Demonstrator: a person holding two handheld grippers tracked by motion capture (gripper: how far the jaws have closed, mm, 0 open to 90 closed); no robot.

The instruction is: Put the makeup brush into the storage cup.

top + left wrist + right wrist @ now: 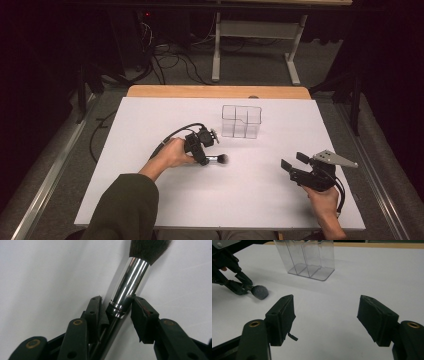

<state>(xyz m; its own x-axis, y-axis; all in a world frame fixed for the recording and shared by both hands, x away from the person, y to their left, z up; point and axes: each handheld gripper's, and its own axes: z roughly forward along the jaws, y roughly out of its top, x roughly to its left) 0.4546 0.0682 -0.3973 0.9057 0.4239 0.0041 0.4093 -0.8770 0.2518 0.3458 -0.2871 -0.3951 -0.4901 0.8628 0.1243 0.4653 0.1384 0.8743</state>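
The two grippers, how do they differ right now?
The left gripper has its jaws around a makeup brush at the metal ferrule; the right gripper stands wide open with nothing between its jaws. In the high view the left sits mid-table, the right nearer the table's right edge. Both have black jaws.

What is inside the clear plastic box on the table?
The clear box shows only its own dividers; its compartments look empty. The makeup brush lies outside it, between the left gripper's jaws.

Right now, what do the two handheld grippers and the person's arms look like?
Both are black with two flat-padded jaws and brass-coloured pivot rivets. The left gripper trails a black cable; the right gripper carries a grey three-cornered plate. The left arm wears an olive-green sleeve; the right forearm is bare.
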